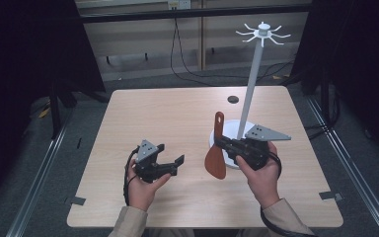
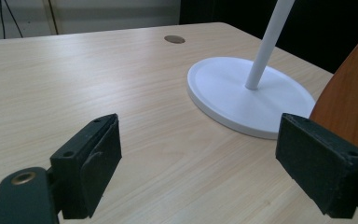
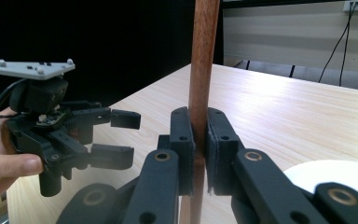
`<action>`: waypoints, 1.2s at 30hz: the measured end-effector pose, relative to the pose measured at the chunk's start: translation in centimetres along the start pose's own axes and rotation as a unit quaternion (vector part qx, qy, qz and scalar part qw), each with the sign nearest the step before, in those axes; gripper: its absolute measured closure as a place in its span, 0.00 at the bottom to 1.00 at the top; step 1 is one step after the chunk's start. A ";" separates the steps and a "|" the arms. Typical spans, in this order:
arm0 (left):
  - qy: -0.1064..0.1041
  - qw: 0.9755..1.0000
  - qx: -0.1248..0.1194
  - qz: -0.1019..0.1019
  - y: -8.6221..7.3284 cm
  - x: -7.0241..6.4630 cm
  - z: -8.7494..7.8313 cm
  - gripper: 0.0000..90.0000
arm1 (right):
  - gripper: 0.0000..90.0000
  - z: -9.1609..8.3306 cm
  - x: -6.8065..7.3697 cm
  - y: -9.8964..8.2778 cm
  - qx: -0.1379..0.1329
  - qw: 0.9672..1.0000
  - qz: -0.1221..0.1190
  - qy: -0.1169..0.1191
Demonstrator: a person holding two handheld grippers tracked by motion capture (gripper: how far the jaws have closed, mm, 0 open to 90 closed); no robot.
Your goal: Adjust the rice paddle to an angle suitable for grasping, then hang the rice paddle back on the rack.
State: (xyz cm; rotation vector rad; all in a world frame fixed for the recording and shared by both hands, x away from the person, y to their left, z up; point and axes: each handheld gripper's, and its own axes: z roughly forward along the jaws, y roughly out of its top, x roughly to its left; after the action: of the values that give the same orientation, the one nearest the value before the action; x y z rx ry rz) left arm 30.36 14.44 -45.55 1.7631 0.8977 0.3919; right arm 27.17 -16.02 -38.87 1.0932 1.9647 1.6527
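Observation:
A brown wooden spatula (image 1: 215,159) stands nearly upright just left of the white stand's base (image 1: 230,127), blade down and handle up. My right gripper (image 1: 225,144) is shut on its handle (image 3: 203,56), about midway along it. The white hook stand (image 1: 249,94) rises behind, with a ring of hooks (image 1: 263,33) at its top. My left gripper (image 1: 171,154) is held low over the table (image 1: 177,113) to the left of the spatula, open, with nothing between its pads (image 2: 98,158). In the left gripper view the spatula's blade (image 2: 354,93) fills the right edge, beside the stand's base (image 2: 242,93).
A small round hole (image 1: 233,99) lies in the tabletop behind the stand. Bare wood stretches across the left and far parts of the table. Dark curtains and cables on the floor surround the table.

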 end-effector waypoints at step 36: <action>0.009 1.000 -0.001 -0.011 -0.6 0.7 -0.6 0.14 | 0.92 -1.6 -1.1 5.4 -0.015 1.000 -0.024 0.007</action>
State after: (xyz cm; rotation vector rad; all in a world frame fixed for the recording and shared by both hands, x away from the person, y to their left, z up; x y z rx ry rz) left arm 30.25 15.46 -46.03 1.7483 0.9279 0.3941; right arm 28.55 -17.82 -33.58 1.0181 1.9531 1.6635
